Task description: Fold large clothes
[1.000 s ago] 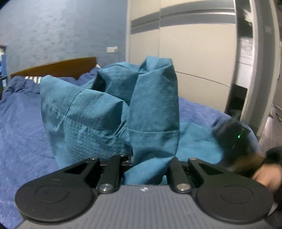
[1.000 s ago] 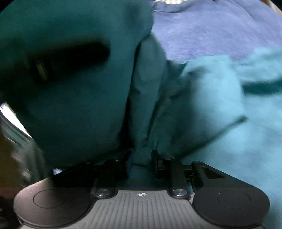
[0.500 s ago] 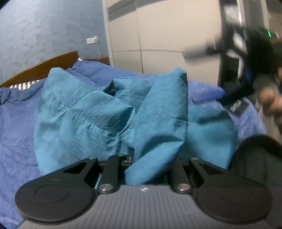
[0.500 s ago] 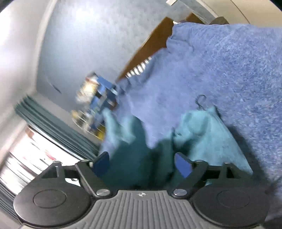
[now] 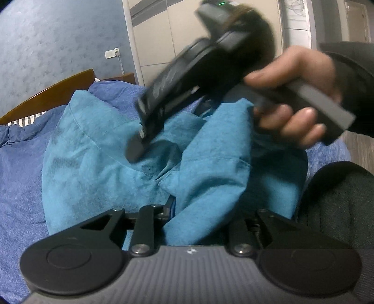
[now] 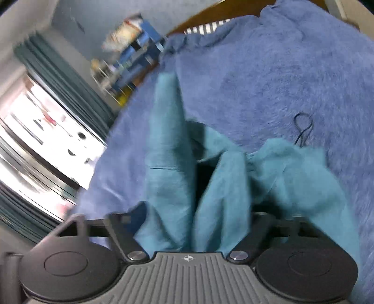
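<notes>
Since a second ago the right gripper (image 5: 140, 140) has swung in over the soft, limp teal cloth garment (image 5: 105, 163), jaws closing around its bunched folds, while the left gripper (image 5: 198, 217), jaws easing open, pinches a fold, best held at a stitched hem.

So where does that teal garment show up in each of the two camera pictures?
Left wrist view: the teal garment fills the centre, bunched up from the bottom edge.
Right wrist view: it rises in folds from bottom centre, spreading right.
Shared landmark: the blue bedspread beneath it, with the wooden headboard behind.
</notes>
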Demonstrator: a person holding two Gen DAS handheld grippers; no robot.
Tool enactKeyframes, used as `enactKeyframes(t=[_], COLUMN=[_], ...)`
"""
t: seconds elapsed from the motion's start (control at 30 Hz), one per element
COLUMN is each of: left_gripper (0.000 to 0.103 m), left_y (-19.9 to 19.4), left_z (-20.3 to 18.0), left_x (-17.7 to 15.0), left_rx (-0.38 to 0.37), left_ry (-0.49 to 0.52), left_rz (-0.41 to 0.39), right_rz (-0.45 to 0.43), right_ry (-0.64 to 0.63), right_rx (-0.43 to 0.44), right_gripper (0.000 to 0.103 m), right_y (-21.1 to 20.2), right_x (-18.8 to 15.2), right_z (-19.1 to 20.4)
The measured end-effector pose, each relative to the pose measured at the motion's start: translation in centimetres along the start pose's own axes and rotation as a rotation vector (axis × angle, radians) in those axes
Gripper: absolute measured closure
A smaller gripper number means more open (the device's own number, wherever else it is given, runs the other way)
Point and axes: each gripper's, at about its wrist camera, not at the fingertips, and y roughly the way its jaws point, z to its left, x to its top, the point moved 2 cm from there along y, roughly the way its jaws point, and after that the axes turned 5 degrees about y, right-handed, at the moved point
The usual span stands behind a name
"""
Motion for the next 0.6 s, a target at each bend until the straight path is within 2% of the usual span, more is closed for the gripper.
enactKeyframes(t=[0.03,0.13,0.27,0.33,0.43,0.53,0.6], left_gripper=[0.081,0.073,0.063,0.062,0.062,0.061,0.061], left_y=[-0.1,-1.0,-2.5,-3.1,-3.0,-1.8,-0.2], left_z=[0.1,0.5,0.2,-0.2,-0.9,-2.2,-3.2], left_x=[0.0,0.5,1.7,2.6,3.3,3.2,2.6], left_rx=[0.002,0.0,-0.021,-0.042,-0.097,-0.153,-0.175], left_ry=[-0.001,-0.021,-0.041,-0.038,-0.044,-0.015,0.012], left_rz=[-0.004,-0.035,-0.114,-0.154,-0.173,-0.154,-0.102], right_rz=[0.005,-0.031,-0.128,-0.172,-0.209,-0.218,-0.198], right_ry=[-0.026,-0.113,-0.137,-0.132,-0.117,-0.084,-0.061], right_rx=[-0.011,-0.022,-0.03,-0.039,-0.066,-0.103,-0.149], right_gripper=[0.081,0.096,0.099,0.099,0.1,0.1,0.1], right_y=[0.2,-0.4,-3.6,-5.6,-7.7,-8.5,-8.5], right_x=[0.2,0.0,0.3,0.9,1.3,1.0,0.5], right_z=[0.5,2.2,3.2,3.1,1.9,-0.4,-2.1])
